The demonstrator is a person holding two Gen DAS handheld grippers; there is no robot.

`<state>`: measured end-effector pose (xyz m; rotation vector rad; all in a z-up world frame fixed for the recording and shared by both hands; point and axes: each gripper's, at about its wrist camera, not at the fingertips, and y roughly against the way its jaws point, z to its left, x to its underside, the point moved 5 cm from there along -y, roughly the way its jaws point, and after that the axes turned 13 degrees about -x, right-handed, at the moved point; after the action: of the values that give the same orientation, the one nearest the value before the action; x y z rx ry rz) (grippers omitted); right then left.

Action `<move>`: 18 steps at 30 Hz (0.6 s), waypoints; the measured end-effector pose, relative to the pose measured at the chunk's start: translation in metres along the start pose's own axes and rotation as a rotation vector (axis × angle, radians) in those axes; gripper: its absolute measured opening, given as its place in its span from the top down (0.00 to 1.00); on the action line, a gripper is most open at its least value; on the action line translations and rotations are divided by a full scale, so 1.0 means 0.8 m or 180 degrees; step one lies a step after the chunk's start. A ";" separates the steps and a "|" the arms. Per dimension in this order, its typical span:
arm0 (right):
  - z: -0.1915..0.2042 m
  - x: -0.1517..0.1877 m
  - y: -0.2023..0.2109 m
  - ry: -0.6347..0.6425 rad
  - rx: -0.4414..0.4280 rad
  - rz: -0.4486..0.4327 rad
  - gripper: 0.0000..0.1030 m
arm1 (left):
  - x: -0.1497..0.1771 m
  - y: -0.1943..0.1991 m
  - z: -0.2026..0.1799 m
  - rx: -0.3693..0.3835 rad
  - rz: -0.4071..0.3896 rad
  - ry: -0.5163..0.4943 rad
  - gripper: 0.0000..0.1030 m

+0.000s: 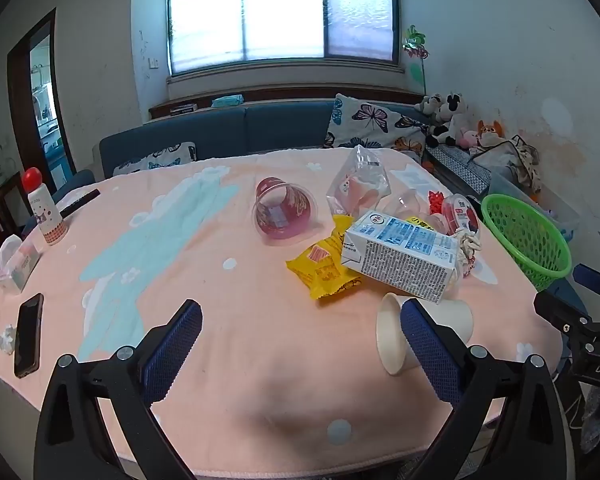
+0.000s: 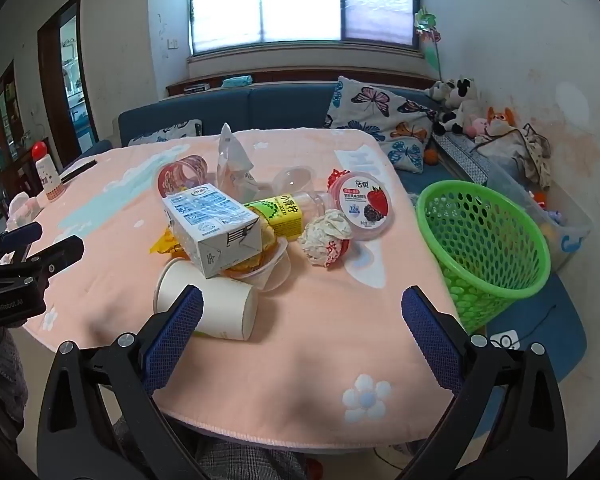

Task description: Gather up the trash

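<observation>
A heap of trash lies on the pink tablecloth [image 1: 236, 320]: a white milk carton [image 1: 400, 258] [image 2: 212, 228], a yellow wrapper [image 1: 326, 266], a tipped paper cup [image 1: 424, 332] [image 2: 208, 308], a red-tinted clear cup [image 1: 284, 212], a clear bag [image 1: 360, 184], a yogurt tub [image 2: 366, 206] and a crumpled paper ball [image 2: 326, 236]. A green basket [image 2: 482, 236] [image 1: 528, 236] leans at the table's right edge. My left gripper [image 1: 300, 316] stands open, its right finger in front of the paper cup. My right gripper [image 2: 302, 304] stands open over bare cloth.
A black phone [image 1: 28, 334], a red-capped bottle [image 1: 44, 208] and a tissue pack [image 1: 18, 264] sit at the table's left. A blue sofa with butterfly pillows [image 2: 370, 108] and plush toys [image 2: 460, 104] lines the far side. A clear bin [image 2: 560, 208] stands behind the basket.
</observation>
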<state>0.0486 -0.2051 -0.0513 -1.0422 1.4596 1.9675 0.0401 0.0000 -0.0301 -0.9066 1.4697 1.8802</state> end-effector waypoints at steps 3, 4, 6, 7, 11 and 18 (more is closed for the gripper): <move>0.000 0.000 0.001 0.0006 0.0001 -0.0004 0.04 | 0.000 0.000 0.000 -0.0006 -0.0005 0.0004 0.07; 0.000 0.000 0.001 0.0005 0.0003 -0.0004 0.04 | 0.000 0.000 0.000 -0.0004 -0.0007 -0.0001 0.07; 0.000 0.000 0.001 0.0005 -0.0001 -0.0005 0.04 | -0.001 0.000 -0.001 -0.0005 -0.0006 -0.0002 0.07; -0.001 0.000 0.001 0.0004 0.0000 -0.0010 0.04 | -0.001 -0.001 -0.001 -0.0009 -0.0009 -0.0008 0.07; -0.001 0.000 0.002 0.0005 -0.0001 -0.0023 0.04 | -0.002 0.002 -0.004 -0.0005 -0.0022 -0.0010 0.07; -0.002 -0.002 0.004 -0.0003 0.0012 -0.0043 0.04 | -0.006 0.012 -0.004 0.0009 -0.0067 0.0016 0.07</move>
<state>0.0478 -0.2079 -0.0482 -1.0469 1.4515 1.9549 0.0359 -0.0058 -0.0216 -0.9225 1.4600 1.8617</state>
